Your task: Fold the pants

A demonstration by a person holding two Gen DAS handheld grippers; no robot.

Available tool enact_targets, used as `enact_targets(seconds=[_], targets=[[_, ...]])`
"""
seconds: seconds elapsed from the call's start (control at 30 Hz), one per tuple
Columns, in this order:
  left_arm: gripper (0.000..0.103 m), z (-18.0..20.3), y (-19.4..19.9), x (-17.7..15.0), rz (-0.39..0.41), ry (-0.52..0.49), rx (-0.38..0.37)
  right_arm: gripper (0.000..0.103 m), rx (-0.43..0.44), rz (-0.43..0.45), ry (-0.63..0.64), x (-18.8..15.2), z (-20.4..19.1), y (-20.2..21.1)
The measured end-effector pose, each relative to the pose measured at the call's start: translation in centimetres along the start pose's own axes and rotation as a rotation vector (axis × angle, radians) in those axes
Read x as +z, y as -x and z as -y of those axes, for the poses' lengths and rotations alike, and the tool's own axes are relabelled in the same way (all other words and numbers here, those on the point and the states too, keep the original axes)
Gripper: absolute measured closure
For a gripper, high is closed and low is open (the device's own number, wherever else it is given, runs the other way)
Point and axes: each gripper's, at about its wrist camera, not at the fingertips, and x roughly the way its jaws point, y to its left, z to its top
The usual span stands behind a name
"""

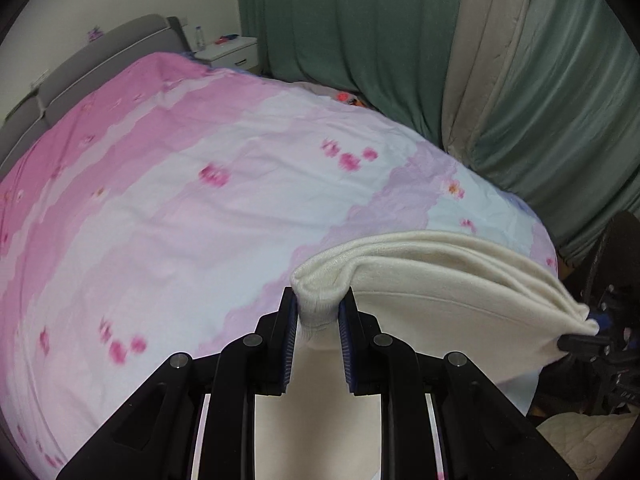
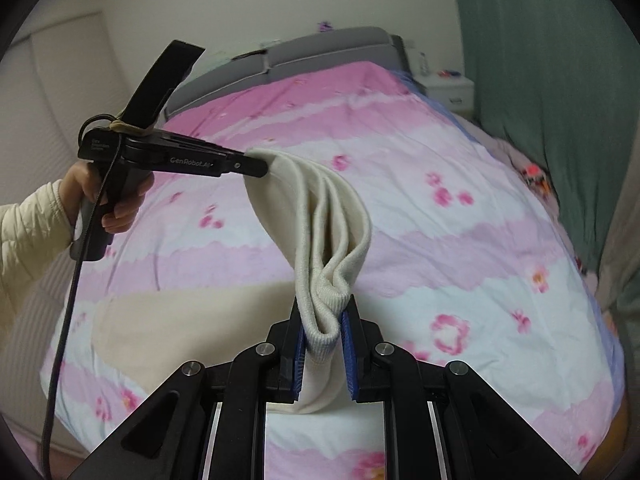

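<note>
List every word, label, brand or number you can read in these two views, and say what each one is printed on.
"GenRobot.AI" - white print on the side of the left tongs, seen from the right wrist view; the last letters are partly hard to make out.
Small white print on the rear block of the same tool - too small to read.
Nothing readable on the pants, the bedspread or the bottle on the nightstand.
</note>
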Motion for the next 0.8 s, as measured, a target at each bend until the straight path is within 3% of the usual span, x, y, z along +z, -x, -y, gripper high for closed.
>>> enact_targets(seconds=[0.23, 0.47, 0.8], targets=[[0.082, -6.1, 2.4, -8.2, 0.006, -0.014, -0.044, 0.086, -0.078, -0.023, 0.080, -2.3, -12.8, -1.0], [0.082, -11.3, 0.9, -16.5, -0.076, -0.048, -0.082, 0.086, -0.091, -0.139, 0.182, -7.2, -25.4, -7.0], [0.083, -16.4, -4.3, -26.0, -0.200, -0.074, -0.043, 0.086, -0.121, -0.313, 0.313, -13.6, -32.6, -15.7]])
